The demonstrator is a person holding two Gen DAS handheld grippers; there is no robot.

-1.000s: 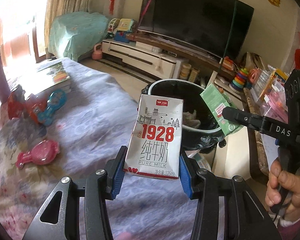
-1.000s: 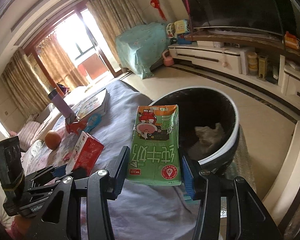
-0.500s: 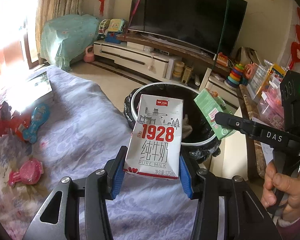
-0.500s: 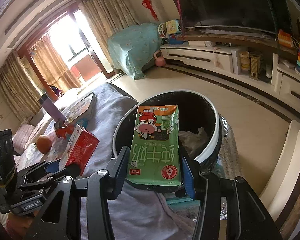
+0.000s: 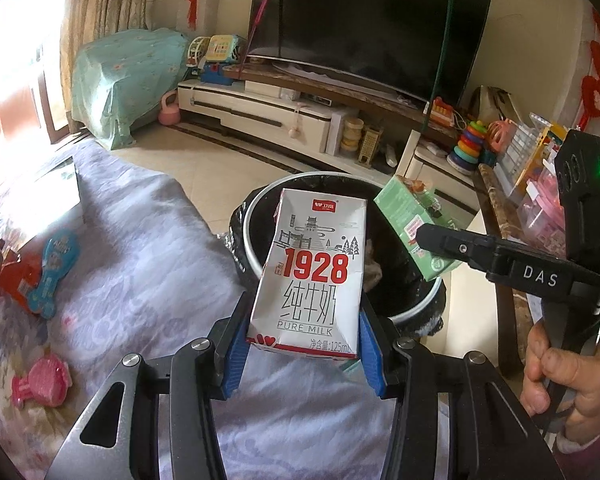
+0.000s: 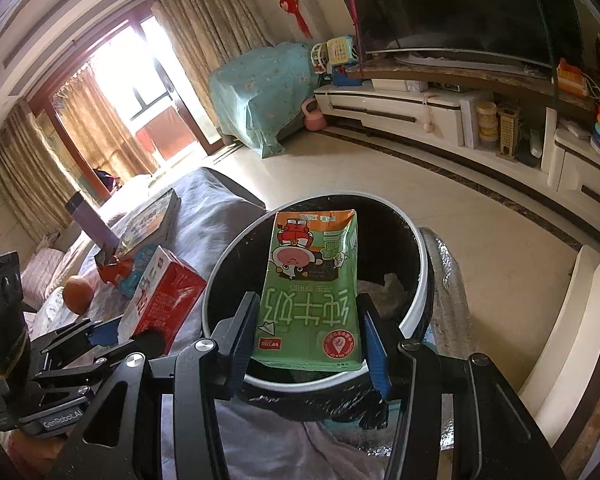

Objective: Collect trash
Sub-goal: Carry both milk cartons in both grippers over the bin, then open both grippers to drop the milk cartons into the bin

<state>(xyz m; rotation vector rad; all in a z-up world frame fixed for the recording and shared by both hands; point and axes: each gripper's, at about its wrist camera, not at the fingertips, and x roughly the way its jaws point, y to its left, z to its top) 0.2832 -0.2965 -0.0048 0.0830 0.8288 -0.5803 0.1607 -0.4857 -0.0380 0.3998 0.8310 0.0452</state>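
My left gripper is shut on a white and red "1928" milk carton, held upright just before the near rim of a black trash bin with a white rim. My right gripper is shut on a green milk carton, held over the bin's opening. The green carton also shows in the left wrist view above the bin's right side. The left gripper's carton shows in the right wrist view left of the bin. Crumpled paper lies inside the bin.
A table with a purple cloth holds toys: a blue one, a pink one, a red one, a book, an orange. A TV stand and toy shelf stand behind the bin.
Both grippers have moved forward with their cartons towards the bin. The green carton has come over the bin's opening; the white carton has reached its near rim.
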